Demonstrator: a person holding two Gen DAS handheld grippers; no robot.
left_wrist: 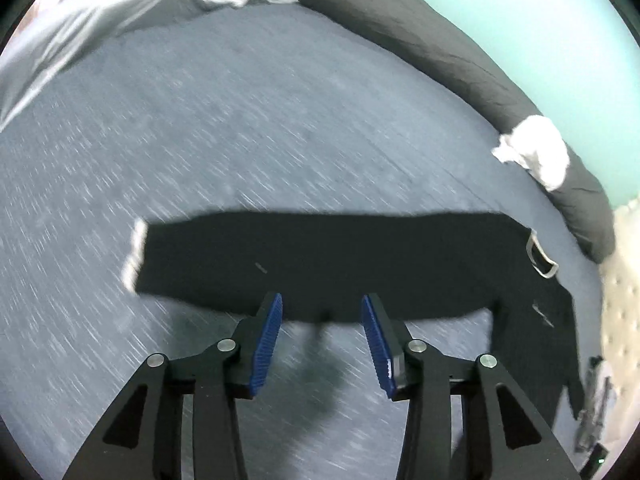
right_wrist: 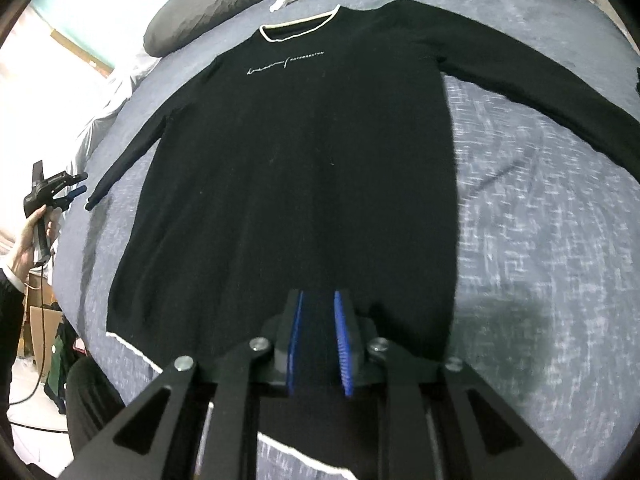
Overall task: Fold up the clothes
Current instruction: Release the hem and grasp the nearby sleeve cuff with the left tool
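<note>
A black long-sleeved sweater [right_wrist: 304, 152] with white trim at neck and hem lies flat on a blue-grey bed, both sleeves spread out. My right gripper [right_wrist: 319, 316] is over its bottom hem, its blue pads partly closed with black fabric between them. My left gripper [left_wrist: 322, 306] is open, blue pads wide apart, just short of the near edge of the left sleeve [left_wrist: 320, 260], whose white cuff [left_wrist: 134, 256] points left. It also shows in the right wrist view [right_wrist: 74, 186], held in a hand near the cuff.
The blue-grey bedspread [right_wrist: 540, 220] covers the bed. A long dark bolster [left_wrist: 440, 52] lies along the far edge, with a white cloth [left_wrist: 536, 152] on it. A pale grey quilt [left_wrist: 100, 12] is bunched at one corner. A cardboard box and cables [right_wrist: 40, 328] stand beside the bed.
</note>
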